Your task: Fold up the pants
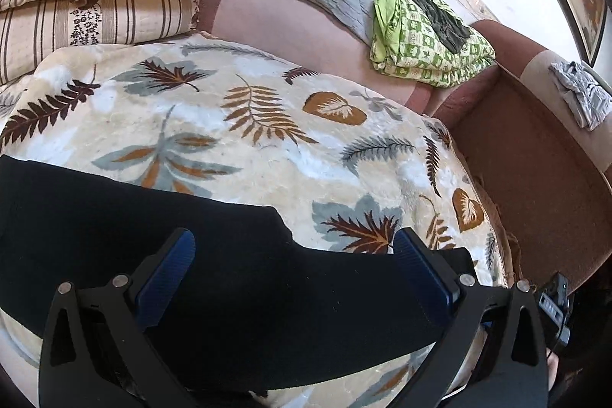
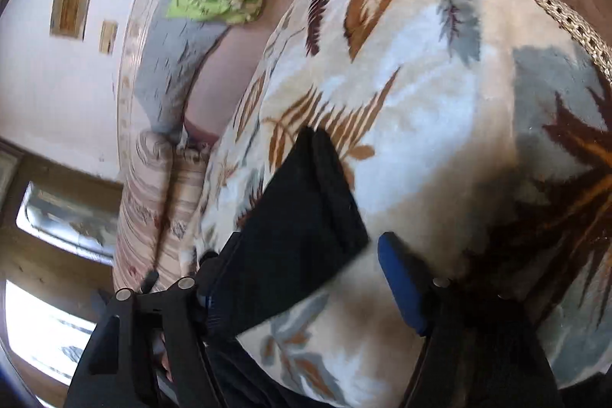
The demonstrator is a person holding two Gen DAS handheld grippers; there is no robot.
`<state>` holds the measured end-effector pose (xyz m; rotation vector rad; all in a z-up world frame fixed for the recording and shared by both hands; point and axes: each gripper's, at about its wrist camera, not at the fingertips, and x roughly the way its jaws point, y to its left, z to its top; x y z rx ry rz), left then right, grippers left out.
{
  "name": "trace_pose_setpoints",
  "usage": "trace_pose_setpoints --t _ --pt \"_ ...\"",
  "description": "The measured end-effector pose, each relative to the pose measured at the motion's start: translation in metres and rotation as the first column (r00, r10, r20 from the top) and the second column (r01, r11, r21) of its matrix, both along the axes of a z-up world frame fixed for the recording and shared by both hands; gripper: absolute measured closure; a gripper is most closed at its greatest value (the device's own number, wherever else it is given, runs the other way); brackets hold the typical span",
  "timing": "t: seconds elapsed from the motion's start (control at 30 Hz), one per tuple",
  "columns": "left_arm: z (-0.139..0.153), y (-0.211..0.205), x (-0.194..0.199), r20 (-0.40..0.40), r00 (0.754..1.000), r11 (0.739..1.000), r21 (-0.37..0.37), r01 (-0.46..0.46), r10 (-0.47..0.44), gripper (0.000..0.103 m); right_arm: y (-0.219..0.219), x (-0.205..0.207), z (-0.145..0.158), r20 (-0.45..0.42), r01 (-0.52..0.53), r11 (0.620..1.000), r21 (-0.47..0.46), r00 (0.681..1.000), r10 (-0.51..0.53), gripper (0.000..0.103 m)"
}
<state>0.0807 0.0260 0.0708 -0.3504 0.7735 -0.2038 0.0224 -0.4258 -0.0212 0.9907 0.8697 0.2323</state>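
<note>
Left gripper [image 1: 294,255] gapes wide over the black pants [image 1: 191,255] at lower frame, right gripper [image 2: 298,278] also unclosed, so a shallow bite risks snagging the plush leaf blanket [image 1: 267,148] instead.

Left wrist view: close, angled down over leaf-print blanket [image 1: 267,148]. Right wrist view: rolled sideways (blurred), same blanket [image 2: 420,102] shared.

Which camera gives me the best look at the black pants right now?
The left wrist view. The pants lie sharp across the leaf-print blanket, with their far edge visible. The right wrist view is tilted and blurred, showing only a narrow strip of the pants running away from the camera.
</note>
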Motion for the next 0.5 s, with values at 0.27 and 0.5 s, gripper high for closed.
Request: trace_pose_setpoints --t 0.27,0.5 --pt "-0.002 0.000 0.002 -0.019 1.000 1.000 -0.014 -0.005 0.004 0.000 0.006 0.013 0.001 -0.002 -0.083 0.996 -0.017 0.997 0.083 0.044" --pt "-0.005 0.004 0.002 -0.032 0.999 0.999 -0.039 -0.017 0.016 0.000 -0.010 0.001 -0.014 -0.061 -0.036 0.999 -0.014 0.998 0.035 0.092"
